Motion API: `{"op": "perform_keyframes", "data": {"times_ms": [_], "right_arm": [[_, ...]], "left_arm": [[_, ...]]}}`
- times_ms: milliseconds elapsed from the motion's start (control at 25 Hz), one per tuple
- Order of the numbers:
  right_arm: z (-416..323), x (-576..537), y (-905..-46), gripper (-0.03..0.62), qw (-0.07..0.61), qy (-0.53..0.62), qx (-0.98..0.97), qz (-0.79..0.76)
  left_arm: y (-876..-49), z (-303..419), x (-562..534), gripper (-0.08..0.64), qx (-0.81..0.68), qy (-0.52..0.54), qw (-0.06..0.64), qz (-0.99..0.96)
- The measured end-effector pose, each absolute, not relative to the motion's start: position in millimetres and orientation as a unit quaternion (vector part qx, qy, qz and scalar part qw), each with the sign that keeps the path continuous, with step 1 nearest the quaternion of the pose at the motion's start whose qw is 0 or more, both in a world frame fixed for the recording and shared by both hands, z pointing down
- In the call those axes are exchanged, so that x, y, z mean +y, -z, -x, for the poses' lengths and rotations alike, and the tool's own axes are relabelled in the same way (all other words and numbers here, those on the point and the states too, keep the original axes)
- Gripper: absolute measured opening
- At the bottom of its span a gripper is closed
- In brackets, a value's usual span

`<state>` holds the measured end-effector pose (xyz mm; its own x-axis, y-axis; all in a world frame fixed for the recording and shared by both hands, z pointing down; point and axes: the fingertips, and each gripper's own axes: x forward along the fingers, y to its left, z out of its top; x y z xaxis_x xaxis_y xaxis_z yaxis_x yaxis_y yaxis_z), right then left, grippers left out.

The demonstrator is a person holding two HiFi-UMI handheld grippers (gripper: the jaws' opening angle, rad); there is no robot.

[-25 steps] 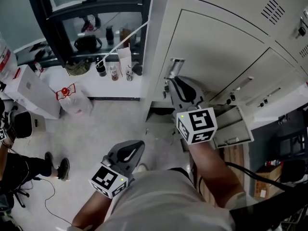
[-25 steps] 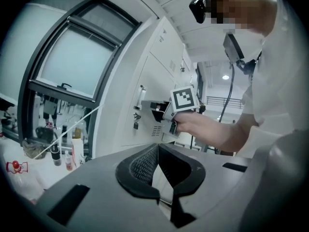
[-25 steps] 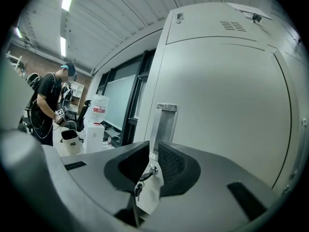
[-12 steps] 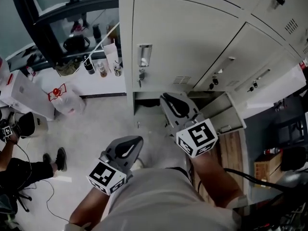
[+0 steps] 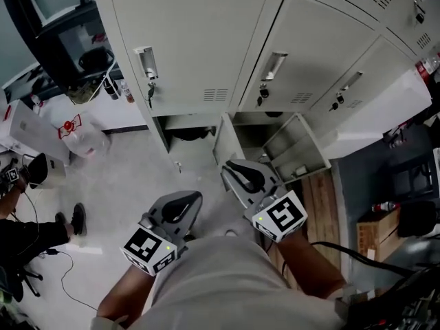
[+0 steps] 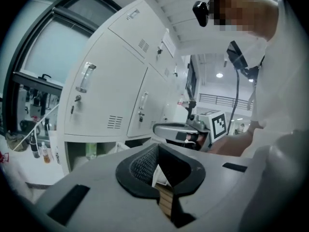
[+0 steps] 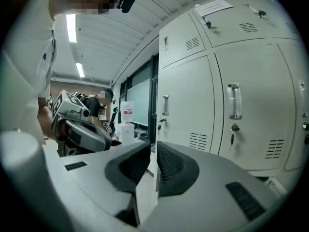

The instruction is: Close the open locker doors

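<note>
Bottom row of the locker bank: two doors stand open. The left lower door (image 5: 224,141) is swung out toward the person and seen nearly edge-on. The middle lower door (image 5: 300,151) is swung wider, its ribbed inner face showing. Behind them are the two open compartments, the left one (image 5: 187,124) with something dark inside that cannot be made out. The upper-row doors (image 5: 199,40) above are shut, each with a handle and a key in the lock. The right gripper (image 5: 228,170) sits just below the near edge of the left lower door. It is close to it, but contact cannot be made out. Its jaws are nearly together with a thin slit between the pads, and nothing is held. The left gripper (image 5: 194,199) hangs lower and to the left, well apart from both doors, over pale floor. Its jaws meet at the tips and are empty. Further out: a strip of wooden flooring (image 5: 320,198) right of the right gripper, a clear bag with a red label (image 5: 77,133) on the floor at left, and a person's shoe (image 5: 78,218) beside a trailing cable (image 5: 69,284).
</note>
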<state>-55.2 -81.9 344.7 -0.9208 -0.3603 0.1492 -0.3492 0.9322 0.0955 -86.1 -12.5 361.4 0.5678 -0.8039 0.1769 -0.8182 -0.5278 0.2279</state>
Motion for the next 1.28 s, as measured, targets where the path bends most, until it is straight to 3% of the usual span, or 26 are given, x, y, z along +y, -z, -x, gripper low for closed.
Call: {"op": "perform_keyframes", "data": {"times_ms": [640, 1280], "right_arm": [[-96.6, -63.2, -450.5, 0.055, 0.157, -0.022, -0.983, -0.092], [-91.8, -76.0, -559.3, 0.086, 0.228, -0.024, -0.972, -0.044]], "left_arm": [[-397.0, -55.8, 10.1, 0.012, -0.506, -0.058, 0.168, -0.844], [-408.9, -64.4, 26.8, 0.012, -0.525, -0.084, 0.188, -0.826]]}}
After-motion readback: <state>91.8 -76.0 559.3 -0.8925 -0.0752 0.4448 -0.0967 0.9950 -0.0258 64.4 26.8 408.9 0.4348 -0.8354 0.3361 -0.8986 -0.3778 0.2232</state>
